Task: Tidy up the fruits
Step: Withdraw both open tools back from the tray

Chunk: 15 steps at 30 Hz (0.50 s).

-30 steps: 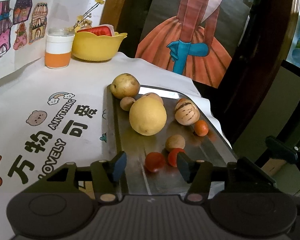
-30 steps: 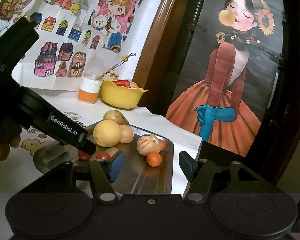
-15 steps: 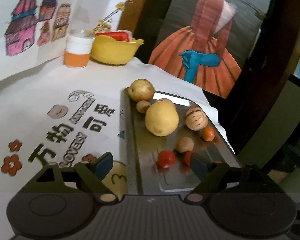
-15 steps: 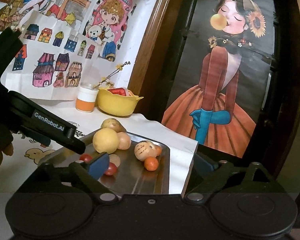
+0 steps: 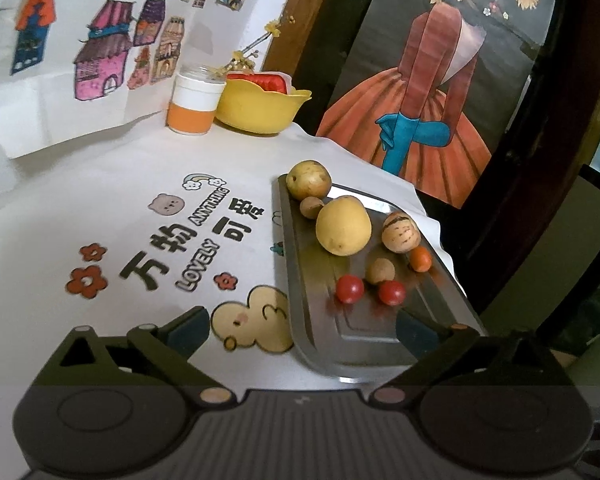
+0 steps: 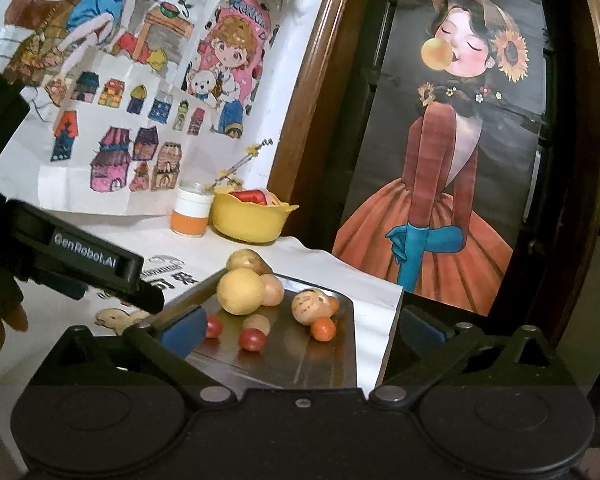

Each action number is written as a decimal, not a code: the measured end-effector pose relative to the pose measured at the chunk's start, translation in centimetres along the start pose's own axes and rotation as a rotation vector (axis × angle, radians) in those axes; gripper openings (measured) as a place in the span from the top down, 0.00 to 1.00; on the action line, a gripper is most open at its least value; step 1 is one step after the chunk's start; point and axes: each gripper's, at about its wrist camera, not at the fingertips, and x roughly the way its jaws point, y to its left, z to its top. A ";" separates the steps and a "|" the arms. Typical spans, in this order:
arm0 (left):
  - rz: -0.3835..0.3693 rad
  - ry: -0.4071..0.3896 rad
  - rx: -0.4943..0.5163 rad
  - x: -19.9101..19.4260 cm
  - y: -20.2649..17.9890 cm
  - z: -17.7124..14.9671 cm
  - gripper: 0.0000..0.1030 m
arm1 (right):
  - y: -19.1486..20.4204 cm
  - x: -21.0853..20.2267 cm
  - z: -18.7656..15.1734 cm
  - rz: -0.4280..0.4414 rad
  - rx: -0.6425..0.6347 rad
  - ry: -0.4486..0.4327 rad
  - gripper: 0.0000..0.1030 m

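Observation:
A steel tray (image 5: pixel 300 280) (image 6: pixel 324 364) lies on the printed white cloth and holds several fruits. Among them are a big yellow pear (image 5: pixel 343 225) (image 6: pixel 240 291), a potato-like fruit (image 5: pixel 309 179), a striped tan one (image 5: pixel 400 233) (image 6: pixel 309 306), a small orange one (image 5: pixel 420 258) (image 6: pixel 323 328) and two red cherry tomatoes (image 5: pixel 349 289) (image 5: pixel 391 292). My left gripper (image 5: pixel 302 332) is open and empty above the tray's near end. My right gripper (image 6: pixel 300 326) is open and empty too, held back from the tray's near edge. The left gripper's body (image 6: pixel 84 256) shows at the left of the right wrist view.
At the back stand a yellow bowl (image 5: pixel 262 110) (image 6: pixel 250 220) with something red in it and a white and orange jar (image 5: pixel 192 106) (image 6: pixel 191 213). Drawings hang on the wall behind. The table's right edge drops off beside a dark wooden frame (image 5: pixel 540 160).
Both grippers have opened wider and drawn back from the tray. The left one has risen and shifted left, so more cloth shows. The fruits have not moved.

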 end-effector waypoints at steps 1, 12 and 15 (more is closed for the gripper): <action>-0.001 -0.005 0.000 -0.5 0.0 -0.1 0.01 | 0.2 -0.4 0.3 0.002 -0.001 -0.007 0.01; 0.053 -0.098 -0.011 -5.3 0.8 -0.9 0.01 | 1.9 -3.6 2.1 0.019 0.008 -0.047 0.01; 0.081 -0.108 -0.004 -6.1 1.0 -1.3 0.01 | 2.2 -4.0 2.2 0.022 0.026 -0.038 0.01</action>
